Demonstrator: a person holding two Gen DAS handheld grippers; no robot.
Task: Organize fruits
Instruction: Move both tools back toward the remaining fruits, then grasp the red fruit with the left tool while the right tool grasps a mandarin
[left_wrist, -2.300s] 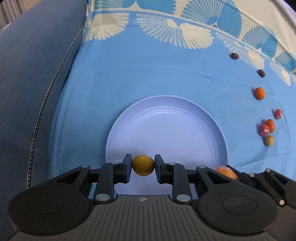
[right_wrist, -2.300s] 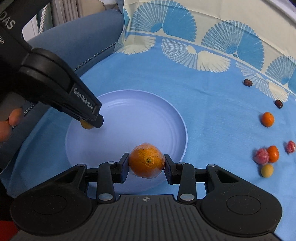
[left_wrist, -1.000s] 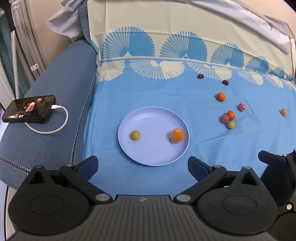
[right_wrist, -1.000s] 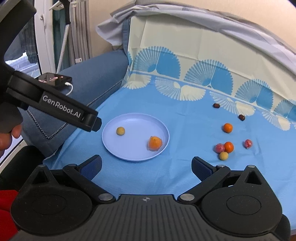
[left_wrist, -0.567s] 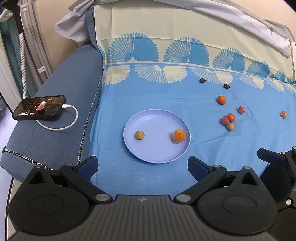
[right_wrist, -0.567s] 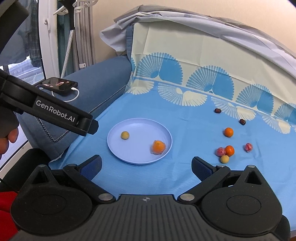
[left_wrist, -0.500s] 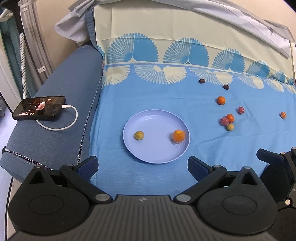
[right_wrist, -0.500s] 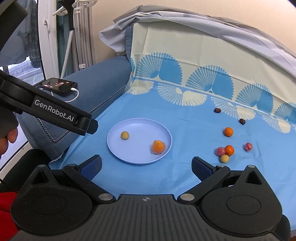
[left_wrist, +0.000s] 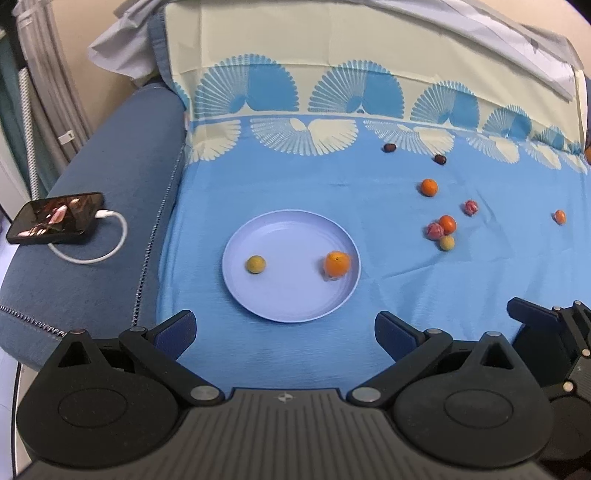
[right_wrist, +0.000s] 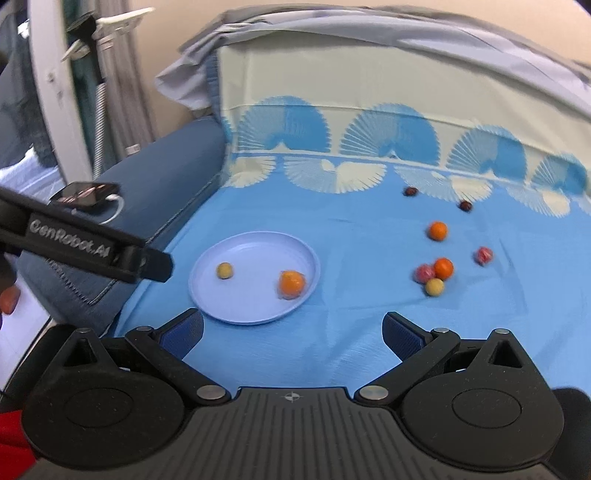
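A pale blue plate (left_wrist: 291, 306) (right_wrist: 255, 314) lies on the blue cloth. In it sit a small yellow fruit (left_wrist: 255, 264) (right_wrist: 224, 270) at the left and a wrapped orange (left_wrist: 337, 263) (right_wrist: 291, 283) at the right. Several loose fruits lie to the right of the plate: an orange (left_wrist: 429, 187) (right_wrist: 438, 230), a cluster of pink, orange and yellow ones (left_wrist: 441, 231) (right_wrist: 433, 275), and two dark ones (left_wrist: 389, 147) (left_wrist: 440, 159). My left gripper (left_wrist: 286, 332) is open and empty, held back from the plate. My right gripper (right_wrist: 291, 332) is open and empty too.
A phone (left_wrist: 55, 217) on a white cable lies on the blue sofa arm at the left. One more orange fruit (left_wrist: 559, 216) lies far right. The left gripper's body (right_wrist: 92, 251) crosses the right wrist view at the left. The cloth runs up the sofa back.
Both grippers let go of their fruit in the plate, opened and pulled back and up. In the last half second the right wrist view swung slightly right.
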